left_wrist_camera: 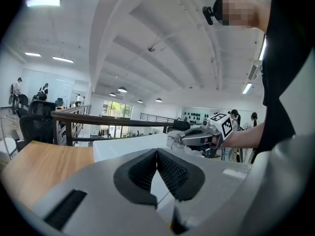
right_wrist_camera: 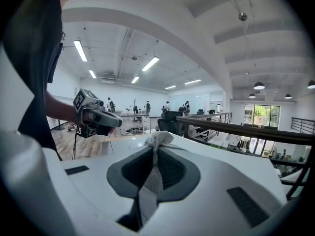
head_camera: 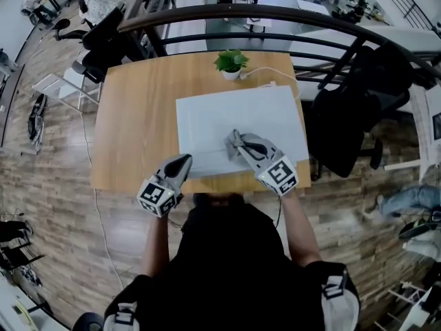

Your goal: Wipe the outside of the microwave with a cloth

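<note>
The right hand-held gripper (right_wrist_camera: 155, 156), clamped on the cloth (right_wrist_camera: 160, 137), rests it on the microwave's (head_camera: 227, 116) top near the front edge, most of that top lying ahead and leftward, while the left hand-held gripper (left_wrist_camera: 157, 154), jaws together and empty, hangs by the front-left corner.

- Head view: the camera sits above the person and faces steeply down. It takes in the whole table (head_camera: 131, 116), the top of the microwave (head_camera: 238, 119), and both grippers at the near edge.
- Left gripper view: the camera is low, close behind its own jaws, and faces right and far across the microwave (left_wrist_camera: 123, 144). The right gripper (left_wrist_camera: 179, 137) appears at mid distance.
- Right gripper view: the camera is equally low and faces left and far. The cloth (right_wrist_camera: 156, 140) at its jaw tips sits close to the lens, and the left gripper (right_wrist_camera: 118, 123) lies beyond it.
- Shared ground: each gripper view holds the other gripper. All three views include the far railing (head_camera: 275, 16) (left_wrist_camera: 98, 119) (right_wrist_camera: 236, 127).
</note>
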{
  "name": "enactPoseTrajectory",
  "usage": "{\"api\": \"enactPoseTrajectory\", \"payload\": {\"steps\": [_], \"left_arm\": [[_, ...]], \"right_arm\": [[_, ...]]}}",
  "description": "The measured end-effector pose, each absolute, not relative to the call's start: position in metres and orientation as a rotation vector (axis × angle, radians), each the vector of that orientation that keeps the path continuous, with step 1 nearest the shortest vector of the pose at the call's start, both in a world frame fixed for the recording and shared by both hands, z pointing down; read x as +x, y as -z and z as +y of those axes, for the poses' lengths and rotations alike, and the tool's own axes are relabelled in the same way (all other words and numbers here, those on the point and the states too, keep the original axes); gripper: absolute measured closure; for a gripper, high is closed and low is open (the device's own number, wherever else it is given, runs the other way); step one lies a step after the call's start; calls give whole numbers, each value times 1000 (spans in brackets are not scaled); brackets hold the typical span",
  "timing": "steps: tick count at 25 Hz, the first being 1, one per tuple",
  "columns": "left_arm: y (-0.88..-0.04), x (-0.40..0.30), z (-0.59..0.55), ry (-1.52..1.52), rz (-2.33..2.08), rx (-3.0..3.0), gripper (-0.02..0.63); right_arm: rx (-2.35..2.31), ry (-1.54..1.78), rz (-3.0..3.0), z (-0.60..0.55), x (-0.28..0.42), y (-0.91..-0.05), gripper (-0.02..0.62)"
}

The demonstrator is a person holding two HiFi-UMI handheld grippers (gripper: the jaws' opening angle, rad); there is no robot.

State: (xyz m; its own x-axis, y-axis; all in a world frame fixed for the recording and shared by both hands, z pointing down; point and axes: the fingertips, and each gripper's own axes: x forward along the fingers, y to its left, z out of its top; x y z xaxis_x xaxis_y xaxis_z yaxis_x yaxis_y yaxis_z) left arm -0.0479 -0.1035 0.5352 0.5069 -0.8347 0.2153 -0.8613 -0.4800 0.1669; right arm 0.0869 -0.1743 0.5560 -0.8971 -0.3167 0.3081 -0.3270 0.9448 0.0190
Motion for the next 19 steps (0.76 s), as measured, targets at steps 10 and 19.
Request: {"api": "enactPoseTrajectory", "payload": {"steps": [10, 19], "left_arm": [[-545, -5, -78, -175, -1500, 2455, 603], [-547, 9, -70, -169, -1535, 2432, 603]], "right_arm": [[388, -56, -2849, -153, 121, -559, 571], [389, -7, -2874, -155, 131, -560, 571]]}}
